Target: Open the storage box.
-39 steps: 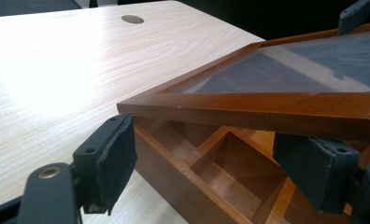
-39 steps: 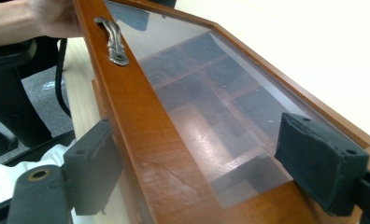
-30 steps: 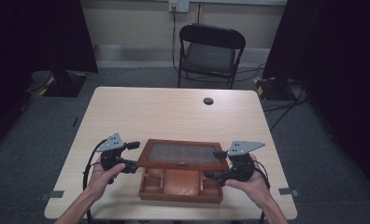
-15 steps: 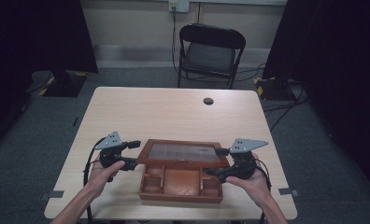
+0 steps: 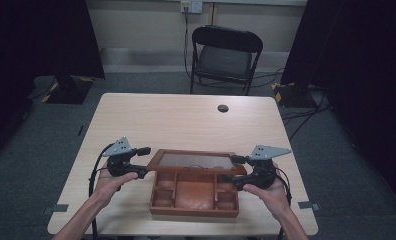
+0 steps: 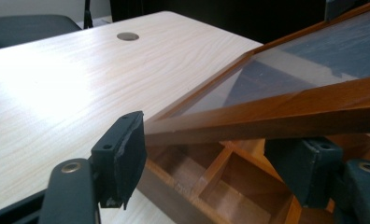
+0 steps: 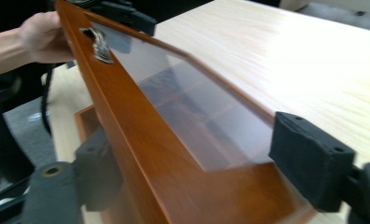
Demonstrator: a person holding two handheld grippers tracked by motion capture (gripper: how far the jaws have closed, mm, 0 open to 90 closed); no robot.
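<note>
1. 2 grippers in play, 1 in each hand, and we've got them at opposite ends of a wooden box (image 5: 193,200) sitting near our edge of the table (image 5: 176,120).
2. Box lid (image 5: 196,161) is a wood frame with a glass pane, and it's tilted up, hinged along the far side, front edge raised off the compartments.
3. Left gripper (image 5: 142,172) is at the lid's left end. In its own view the wooden frame edge (image 6: 267,119) runs between the 2 jaws, which stand wide on either side of it. We can't tell if the pads actually touch the wood.
4. Right gripper (image 5: 229,177) is at the lid's right end. Its view has the frame corner (image 7: 183,186) sitting between wide jaws too; the left pad looks right up against the wood, but it's blurry, so contact is unclear.
5. A small metal handle (image 7: 98,44) sits on the lid's front rail.
6. Inside the box we see several open wooden compartments (image 5: 188,192).
7. Far side of the table has a small dark round disc (image 5: 223,108), well apart from the box. A black folding chair (image 5: 225,57) stands beyond.
</note>
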